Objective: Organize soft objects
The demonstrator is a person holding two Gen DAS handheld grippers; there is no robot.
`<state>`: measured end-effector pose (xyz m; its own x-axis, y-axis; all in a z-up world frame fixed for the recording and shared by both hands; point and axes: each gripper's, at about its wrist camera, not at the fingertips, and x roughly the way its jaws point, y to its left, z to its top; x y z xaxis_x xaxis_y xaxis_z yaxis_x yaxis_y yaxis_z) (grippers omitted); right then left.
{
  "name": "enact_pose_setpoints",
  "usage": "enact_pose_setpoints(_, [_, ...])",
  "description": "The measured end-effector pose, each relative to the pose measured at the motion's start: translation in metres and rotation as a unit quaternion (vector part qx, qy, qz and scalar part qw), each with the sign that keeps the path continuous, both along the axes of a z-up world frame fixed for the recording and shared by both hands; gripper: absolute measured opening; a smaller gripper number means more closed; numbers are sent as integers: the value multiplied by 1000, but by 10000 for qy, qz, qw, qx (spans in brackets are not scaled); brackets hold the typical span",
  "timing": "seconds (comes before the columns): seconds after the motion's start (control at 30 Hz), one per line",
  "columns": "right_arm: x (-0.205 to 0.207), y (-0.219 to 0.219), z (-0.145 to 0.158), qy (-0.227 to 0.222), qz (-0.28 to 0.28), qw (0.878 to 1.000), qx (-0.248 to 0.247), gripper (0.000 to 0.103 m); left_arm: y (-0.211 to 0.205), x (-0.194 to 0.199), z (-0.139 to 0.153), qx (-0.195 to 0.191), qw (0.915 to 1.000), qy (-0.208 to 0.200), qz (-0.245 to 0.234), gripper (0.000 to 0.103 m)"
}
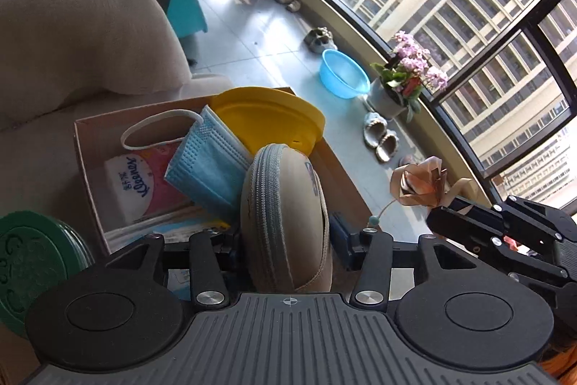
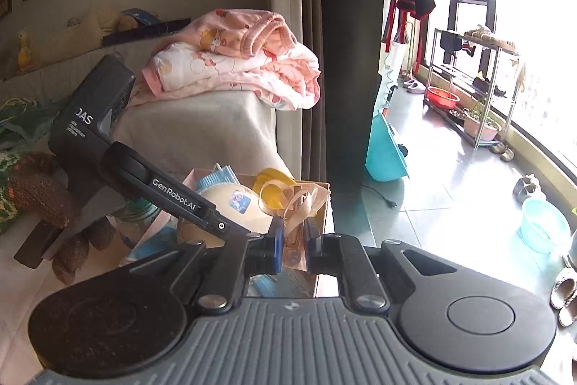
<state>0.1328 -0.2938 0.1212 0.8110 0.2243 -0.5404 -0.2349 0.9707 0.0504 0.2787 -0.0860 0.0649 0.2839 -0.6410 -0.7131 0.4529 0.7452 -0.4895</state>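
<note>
My left gripper is shut on a beige zippered pouch and holds it on edge over the near end of a cardboard box. The box holds a blue face mask, a Kleenex tissue pack and a yellow lid. My right gripper is shut on a pink ribbon bow just right of the box; that bow also shows in the left wrist view. The pouch and left gripper body appear in the right wrist view.
A grey sofa stands left of the box, with folded pink clothes on its arm. A green lid lies at near left. On the floor are a blue basin, a flower pot and slippers.
</note>
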Motion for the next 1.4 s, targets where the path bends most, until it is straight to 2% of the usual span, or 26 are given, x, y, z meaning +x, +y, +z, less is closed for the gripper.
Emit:
enact_pose_setpoints(0.1, [16,11,-23,249,121,9996,-85,11,10,-16,19,49,9985,-546,-53,50])
enact_pose_setpoints(0.2, [27,23,-41,479,208,9986,-89,12,14,-35,42,190,9932,-1152,-21,50])
enact_pose_setpoints(0.3, [33,31,-53,643,137,9977,-159,14,13,-50,49,310,9902,-1361,-100,45])
enact_pose_setpoints(0.37, [31,35,-56,605,74,9976,-330,16,7,-54,45,513,9889,-1386,-131,36])
enact_pose_setpoints(0.43, [26,34,-53,632,115,9974,-342,24,0,-54,37,574,9899,-1277,-231,28])
enact_pose_setpoints(0.5, [19,30,-48,574,178,9980,-207,37,0,-56,18,621,9919,-1057,-324,25])
enact_pose_setpoints(0.53, [13,28,-45,521,216,9983,-118,38,-4,-57,11,663,9922,-996,-350,25])
enact_pose_setpoints(0.6, [9,26,-44,487,184,9986,-8,39,-7,-62,0,696,9909,-1107,-331,17])
enact_pose_setpoints(0.77, [15,28,-66,935,20,9950,361,39,0,-73,6,681,9880,-1382,-125,17])
enact_pose_setpoints(0.9, [13,42,-69,892,-62,9950,441,42,12,-86,15,781,9842,-1588,-51,19])
enact_pose_setpoints(1.03, [9,62,-64,808,-100,9965,170,43,35,-110,25,812,9803,-1797,52,19])
enact_pose_setpoints(1.2, [-10,81,-52,641,-116,9978,149,45,84,-154,35,836,9750,-1988,540,20])
enact_pose_setpoints(1.23, [-16,84,-48,547,-122,9983,162,46,93,-165,33,898,9733,-2010,655,20])
enact_pose_setpoints(1.3, [-35,91,-39,317,-123,9992,215,60,109,-188,24,1125,9700,-1970,878,20])
enact_pose_setpoints(1.4, [-64,105,-34,149,-123,9996,211,66,127,-217,2,1548,9655,-1786,1093,21])
